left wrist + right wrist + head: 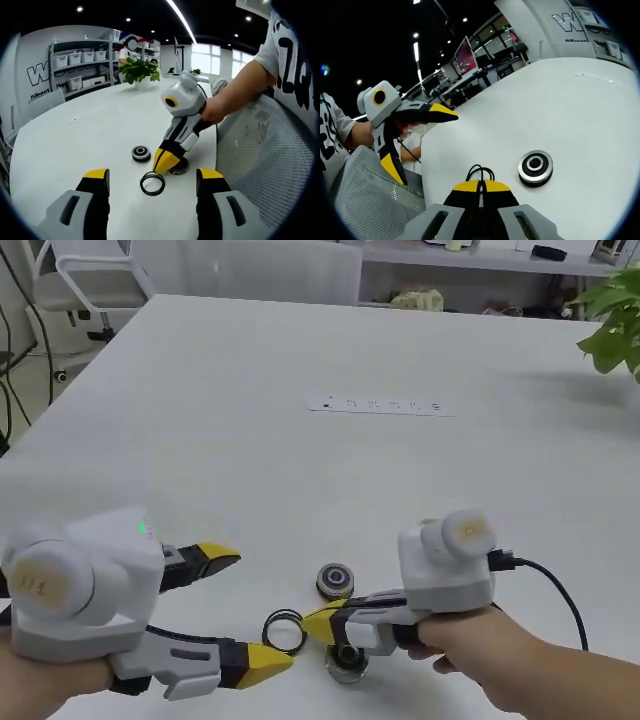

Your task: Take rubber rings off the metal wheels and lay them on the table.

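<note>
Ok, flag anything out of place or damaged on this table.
Nothing stands out. The black rubber ring lies on the white table, pinched at its edge by the shut right gripper; the round metal wheel beside it lies flat, its ring on, undamaged.

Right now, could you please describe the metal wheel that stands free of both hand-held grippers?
On the white table, go from the power strip toward the person. The metal wheel stands alone beyond the rubber ring; its twin sits under the right hand-held gripper.
</note>
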